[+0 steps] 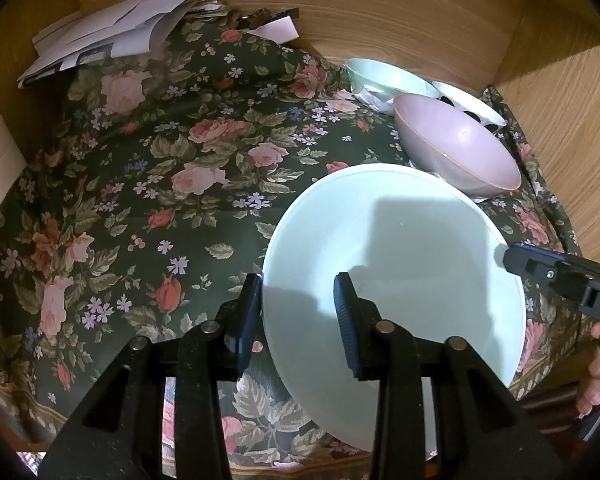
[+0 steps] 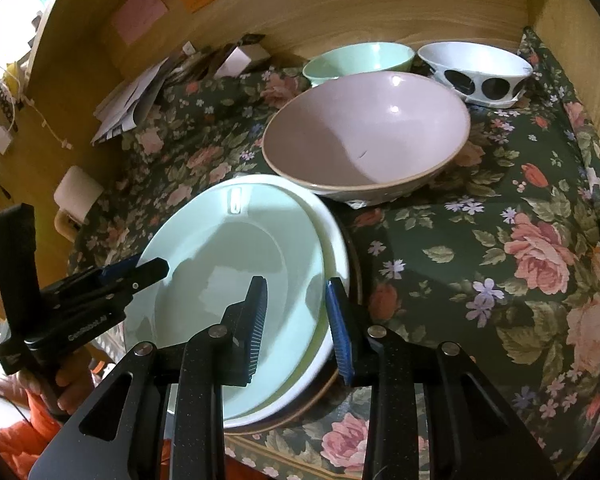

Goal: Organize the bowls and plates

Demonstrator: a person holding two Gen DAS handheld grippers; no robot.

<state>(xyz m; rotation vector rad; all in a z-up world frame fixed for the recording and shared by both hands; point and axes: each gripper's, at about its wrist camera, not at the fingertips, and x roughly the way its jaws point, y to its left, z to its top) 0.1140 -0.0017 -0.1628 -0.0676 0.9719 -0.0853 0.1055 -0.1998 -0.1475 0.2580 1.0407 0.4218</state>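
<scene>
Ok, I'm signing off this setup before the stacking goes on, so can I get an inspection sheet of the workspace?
Surface: floral tablecloth, wrinkled.
Job's things: mint plate on top of a white plate and a brown plate; pink bowl, mint bowl and spotted bowl behind.
Clutter: papers at back left.
Grippers: left gripper straddles the mint plate's rim; right gripper straddles the stack's opposite rim; whether the jaws press is unclear.
Cables: white cord on the side panel.
Surroundings: wooden walls, sticky notes.
</scene>
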